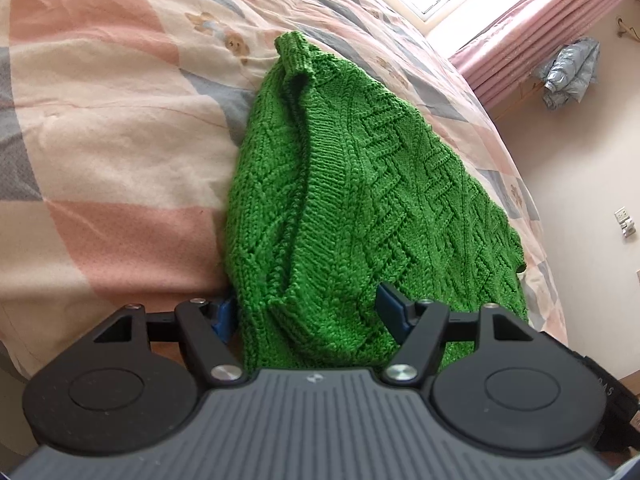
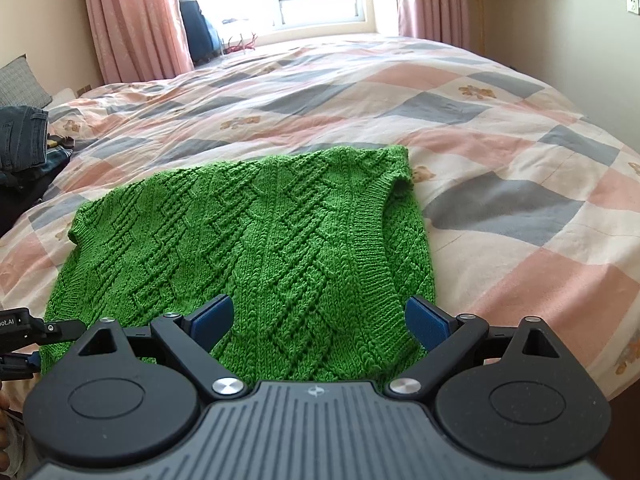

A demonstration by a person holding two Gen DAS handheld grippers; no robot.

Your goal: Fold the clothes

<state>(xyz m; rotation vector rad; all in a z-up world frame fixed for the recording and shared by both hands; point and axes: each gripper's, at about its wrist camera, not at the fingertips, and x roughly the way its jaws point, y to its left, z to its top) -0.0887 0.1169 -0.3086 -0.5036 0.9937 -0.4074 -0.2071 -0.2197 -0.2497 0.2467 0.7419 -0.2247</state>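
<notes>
Lying flat on the bed (image 2: 500,128) is a green knit vest (image 2: 256,240), close to the near edge. It looks soft, thick and floppy, so it will sag when lifted; the ribbed edges look best to pinch. Both the left tongs (image 1: 308,312) and the right tongs (image 2: 320,320) are wide apart over the vest, holding nothing. Only the right view shows the vest's whole width and folded jeans (image 2: 22,136). The left view shows the armhole up close.

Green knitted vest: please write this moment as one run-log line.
green knitted vest: flat on quilt | left hand-held gripper: open | right hand-held gripper: open
</notes>
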